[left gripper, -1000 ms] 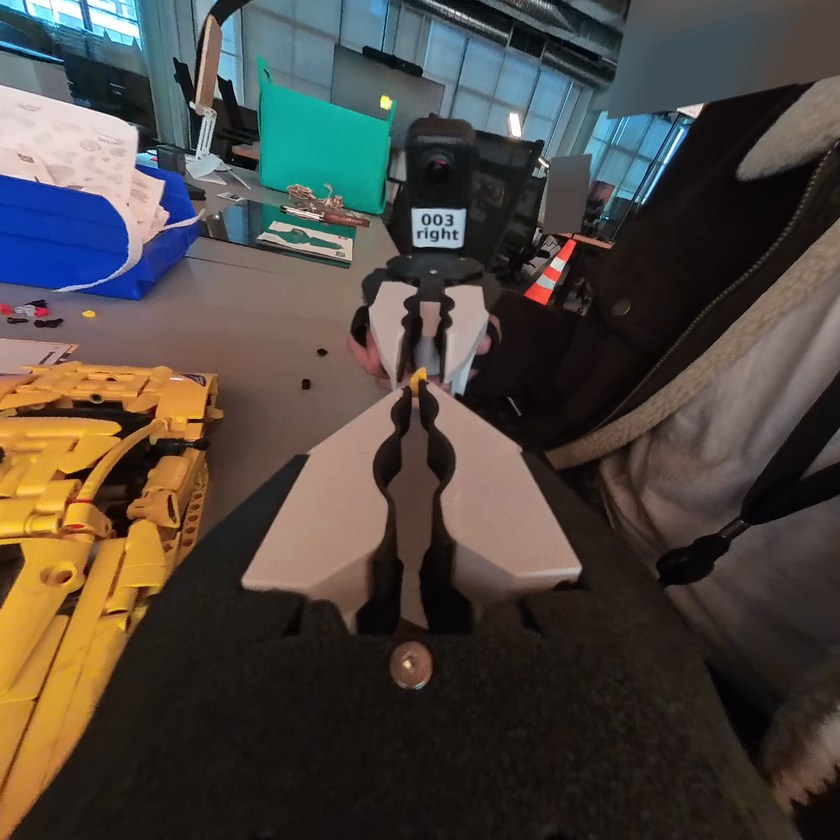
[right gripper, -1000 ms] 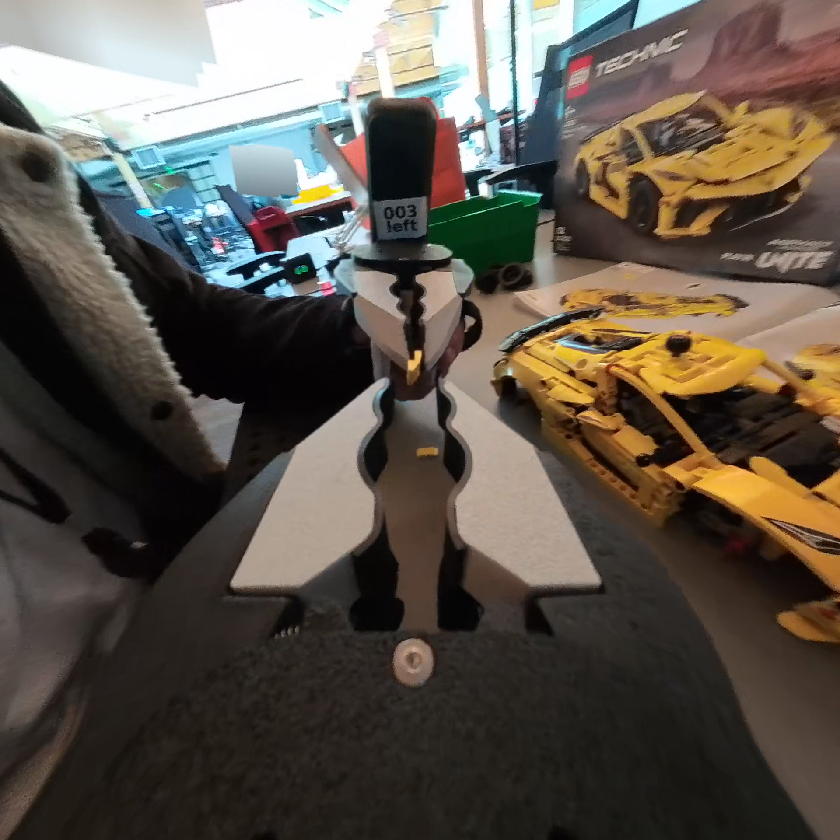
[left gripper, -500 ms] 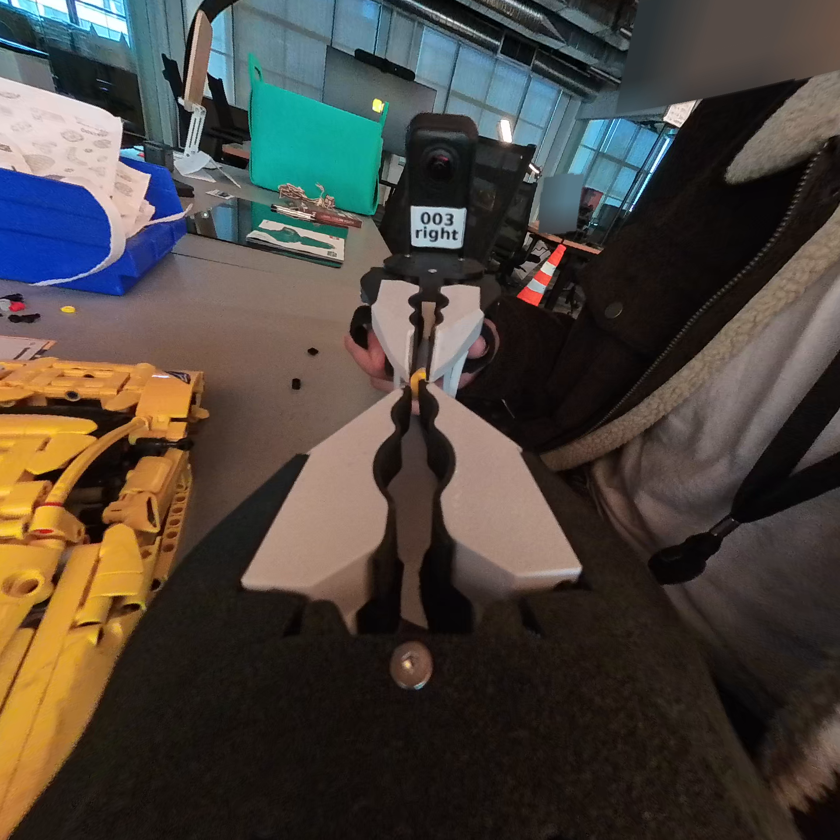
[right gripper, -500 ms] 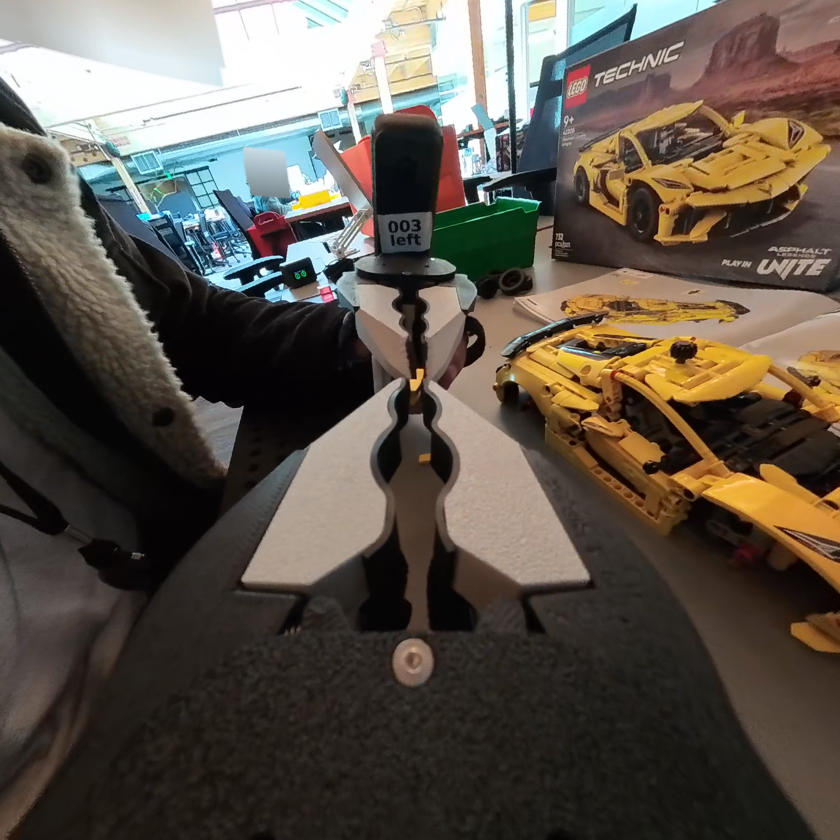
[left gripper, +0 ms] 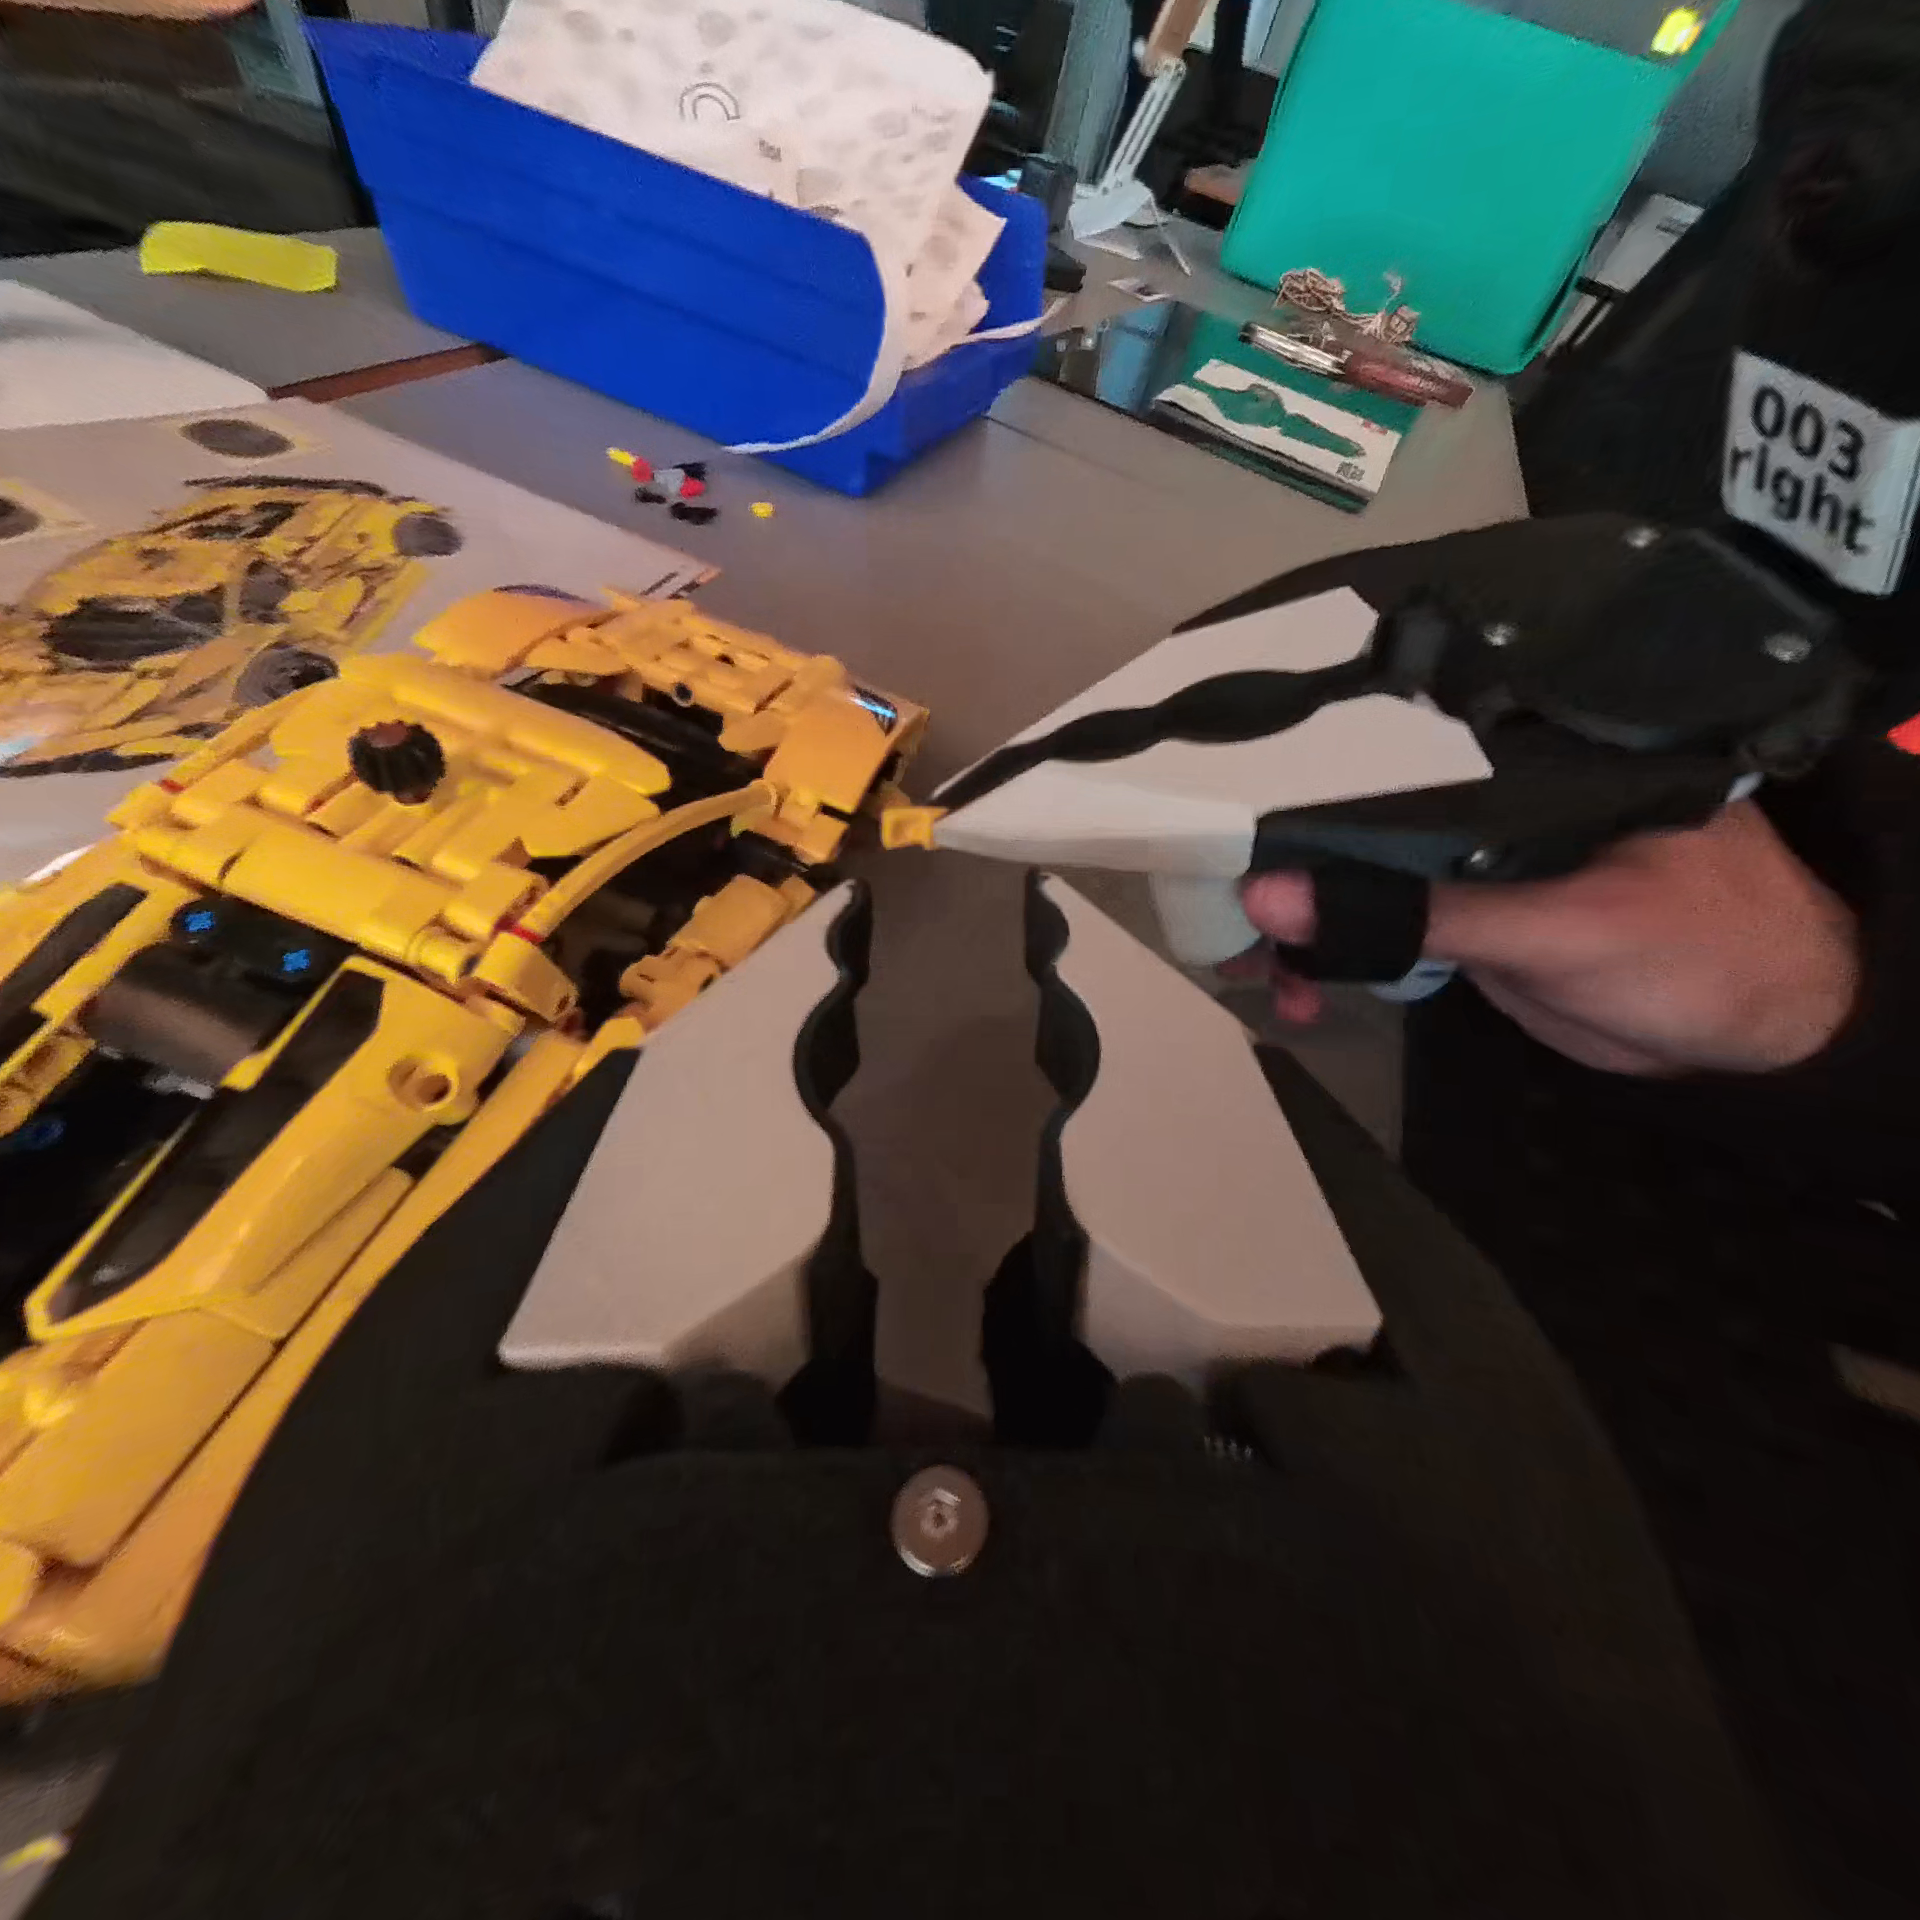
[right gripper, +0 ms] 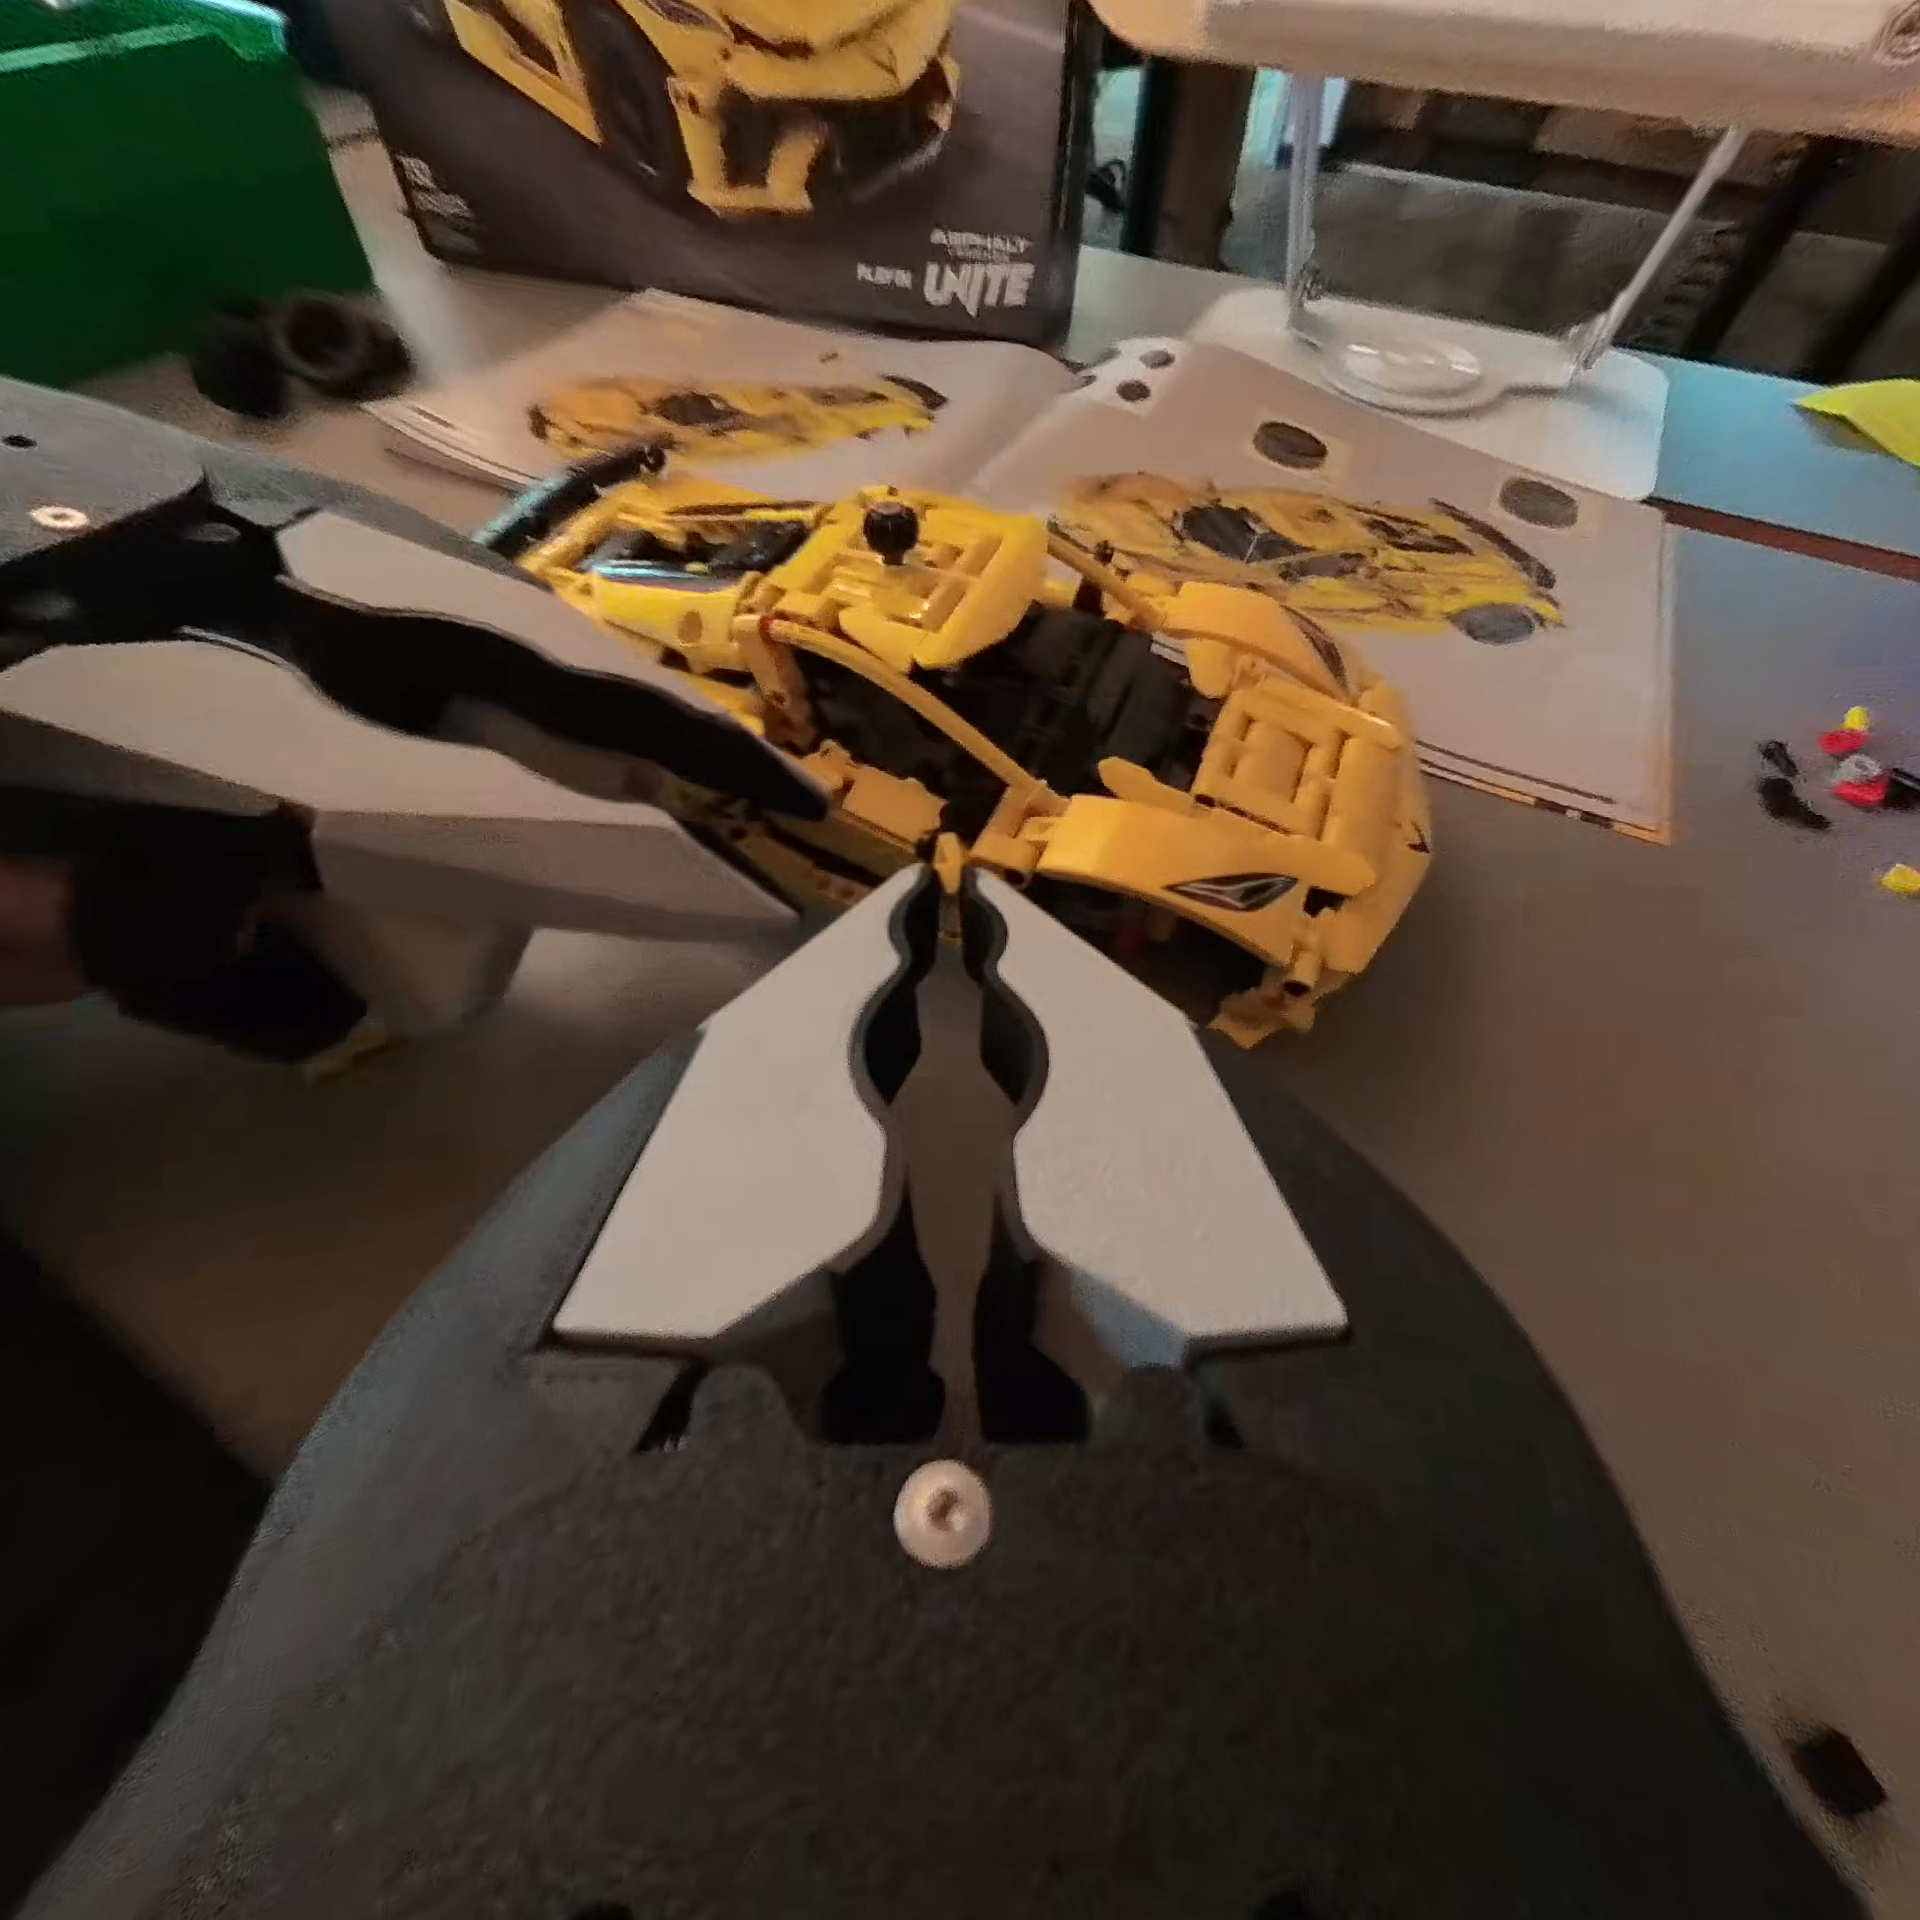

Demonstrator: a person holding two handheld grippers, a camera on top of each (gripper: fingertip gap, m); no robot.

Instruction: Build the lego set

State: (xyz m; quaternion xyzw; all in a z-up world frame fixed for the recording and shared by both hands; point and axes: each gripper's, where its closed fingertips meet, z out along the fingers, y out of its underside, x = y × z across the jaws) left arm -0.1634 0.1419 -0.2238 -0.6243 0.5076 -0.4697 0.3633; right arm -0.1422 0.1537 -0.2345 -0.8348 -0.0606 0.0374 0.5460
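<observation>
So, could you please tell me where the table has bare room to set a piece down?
Bare grey table lies between the yellow car and the blue bin, past the small loose parts. Another patch sits right of the car's nose. The manual and box crowd behind.

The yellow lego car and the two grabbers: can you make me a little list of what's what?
car: yellow lego car, partly built, on the grey table
right hand-held gripper: shut on a small yellow piece, tip right at the car's side
left hand-held gripper: open, holding nothing
under the car: open instruction booklet
behind: set box
loose bits: small red, black and yellow pieces by the blue bin
</observation>
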